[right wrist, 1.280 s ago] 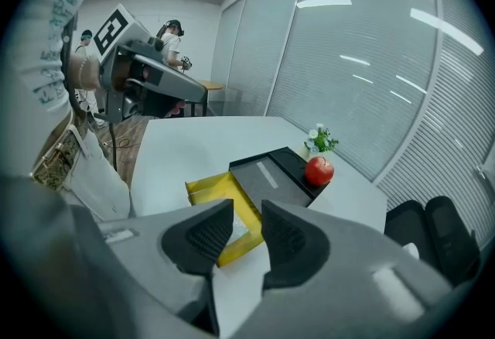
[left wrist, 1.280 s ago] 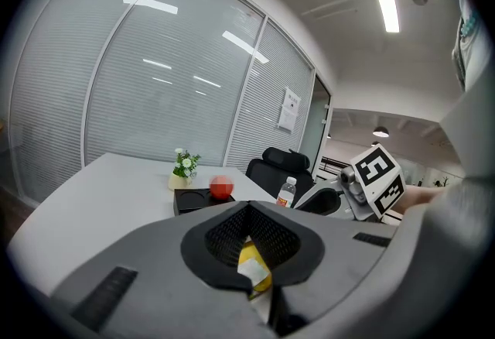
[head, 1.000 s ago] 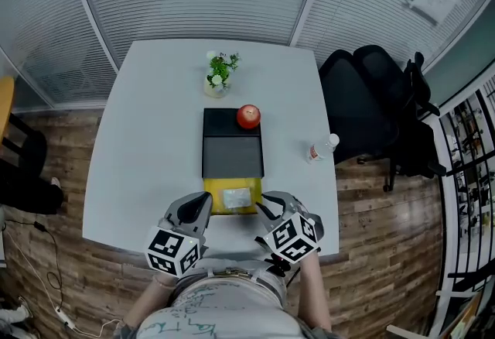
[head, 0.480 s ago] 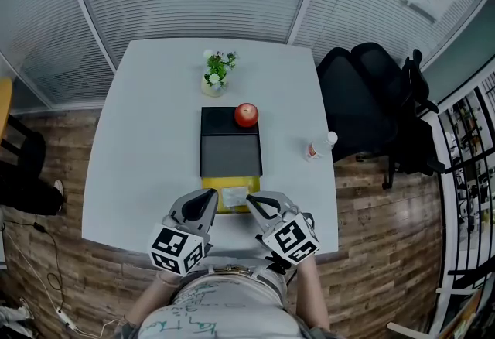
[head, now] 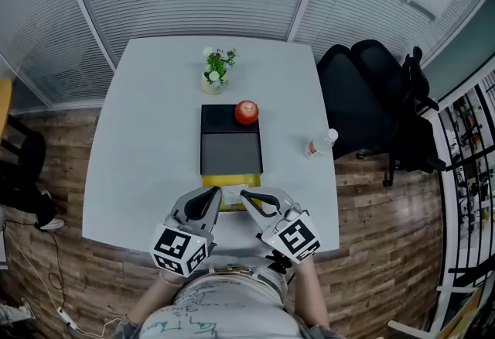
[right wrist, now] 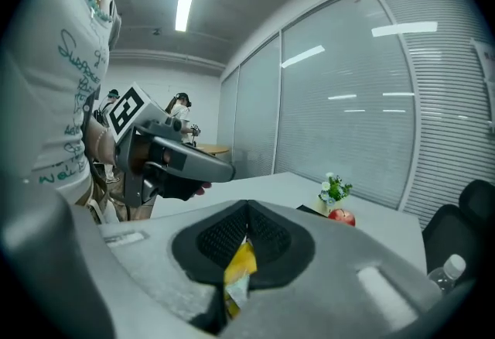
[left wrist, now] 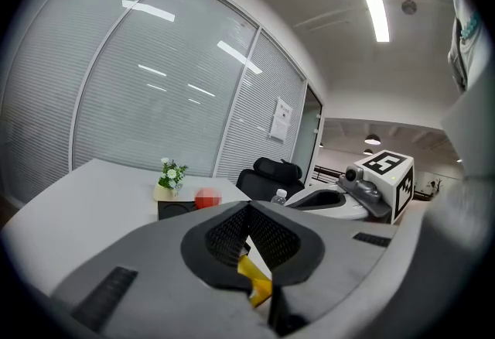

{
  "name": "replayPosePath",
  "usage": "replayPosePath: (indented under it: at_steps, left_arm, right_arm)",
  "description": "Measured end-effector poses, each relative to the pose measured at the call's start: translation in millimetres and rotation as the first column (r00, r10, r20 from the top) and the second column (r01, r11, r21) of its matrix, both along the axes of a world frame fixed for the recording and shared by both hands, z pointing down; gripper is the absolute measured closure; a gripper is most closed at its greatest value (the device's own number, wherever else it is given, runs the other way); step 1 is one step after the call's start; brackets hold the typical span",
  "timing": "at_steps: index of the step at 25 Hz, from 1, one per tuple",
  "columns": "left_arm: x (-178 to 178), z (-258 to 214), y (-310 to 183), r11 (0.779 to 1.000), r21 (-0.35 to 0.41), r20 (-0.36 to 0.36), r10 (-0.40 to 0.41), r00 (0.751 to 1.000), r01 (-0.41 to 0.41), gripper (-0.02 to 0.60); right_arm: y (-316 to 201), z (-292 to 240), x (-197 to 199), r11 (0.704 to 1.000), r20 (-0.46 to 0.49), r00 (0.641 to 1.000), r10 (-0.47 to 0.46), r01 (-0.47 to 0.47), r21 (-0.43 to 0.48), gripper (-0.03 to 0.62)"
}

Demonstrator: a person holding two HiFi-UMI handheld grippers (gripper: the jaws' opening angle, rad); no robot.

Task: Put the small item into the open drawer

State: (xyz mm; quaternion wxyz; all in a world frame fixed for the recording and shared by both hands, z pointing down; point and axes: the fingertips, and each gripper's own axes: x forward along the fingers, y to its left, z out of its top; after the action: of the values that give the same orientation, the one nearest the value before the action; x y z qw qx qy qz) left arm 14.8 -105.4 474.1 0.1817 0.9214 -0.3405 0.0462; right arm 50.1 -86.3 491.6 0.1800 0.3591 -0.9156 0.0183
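The right gripper (right wrist: 247,214) is pinched to a slit. A second ago it stood wide beside the right corner of the drawer (head: 232,179), and it has since risen and swung in over it. The left gripper (left wrist: 248,210) is closed too, tips meeting, gripping nothing. The packet (head: 233,195) lies in the drawer between both tips, so placing looks done; pushing the drawer into the box (head: 231,153) likely comes next. The tips cover part of the packet. The yellow and pale sliver under the right jaws may be drawer seen through, not a hold
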Motion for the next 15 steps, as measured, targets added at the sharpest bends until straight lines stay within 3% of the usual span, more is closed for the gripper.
replayPosePath:
  at_steps: [15]
  left_arm:
    - [0.7,3.8,3.8,1.0,-0.005,0.003,0.009,1.0,-0.009,0.584]
  right_arm:
    - [0.7,8.6,-10.2,0.999,-0.019,0.999,-0.028,0.028,-0.02,0.591]
